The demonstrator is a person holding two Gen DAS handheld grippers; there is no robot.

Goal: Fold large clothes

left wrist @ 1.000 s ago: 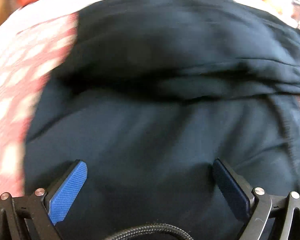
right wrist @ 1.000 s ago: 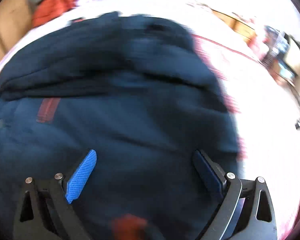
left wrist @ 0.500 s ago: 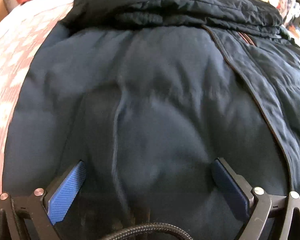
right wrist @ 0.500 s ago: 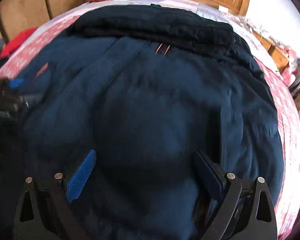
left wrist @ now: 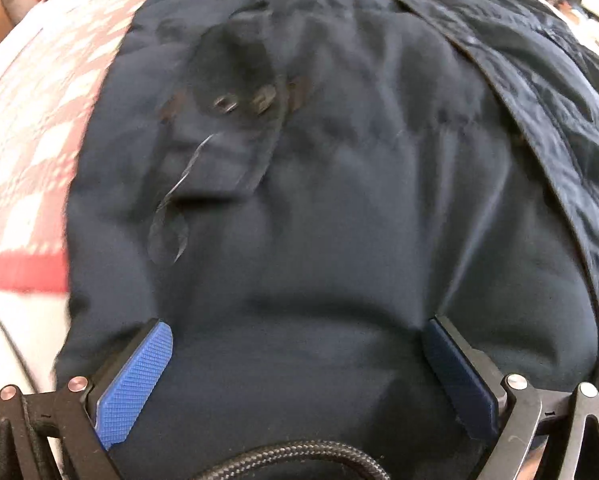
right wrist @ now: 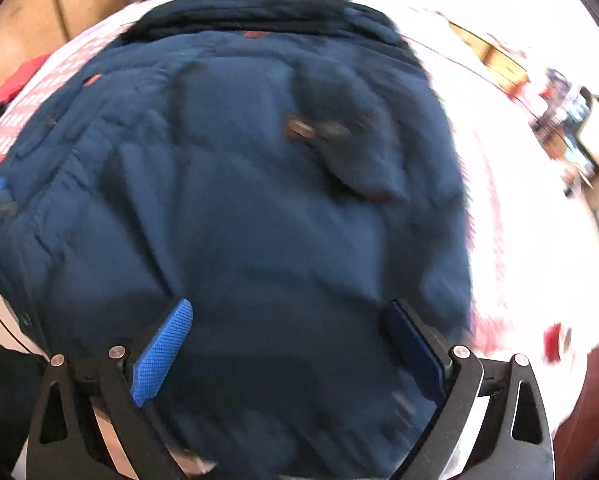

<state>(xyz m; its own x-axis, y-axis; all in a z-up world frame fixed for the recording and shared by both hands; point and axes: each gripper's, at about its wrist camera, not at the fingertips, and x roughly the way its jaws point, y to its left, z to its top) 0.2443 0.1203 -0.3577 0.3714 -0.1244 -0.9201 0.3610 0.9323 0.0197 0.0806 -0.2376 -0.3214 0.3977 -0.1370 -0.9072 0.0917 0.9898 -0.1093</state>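
Padding is what I feel for first with this navy jacket (left wrist: 339, 220): it looks thick, quilted and puffy, so I judge it soft, springy and fairly bulky, not heavy for its size but awkward, with a smooth shell that may slide out of a shallow pinch. It lies spread across the bed (right wrist: 539, 240), front up, its hood or collar end bunched at the far side and its hem nearest me. A red-and-white patterned bedcover (left wrist: 23, 152) shows just beside the jacket's left edge.

My left gripper (left wrist: 299, 364) hangs over the jacket's near hem with its blue pads (left wrist: 135, 384) spread wide, nothing between them but cloth lying below. My right gripper (right wrist: 287, 344) is likewise wide apart over the jacket's near right portion, gripping nothing. Whether either tool actually touches the fabric I cannot tell; both views are motion-blurred.

A pocket flap with snaps (left wrist: 227, 136) sits on the jacket's left front, and a placket (left wrist: 539, 132) runs up the middle toward the collar. I would avoid the flap, since it would lift alone. Better holds, in my judgement, are the hem corners or the side seams, taking a deep bite through both layers so the puffy fill compresses and does not squirm free.
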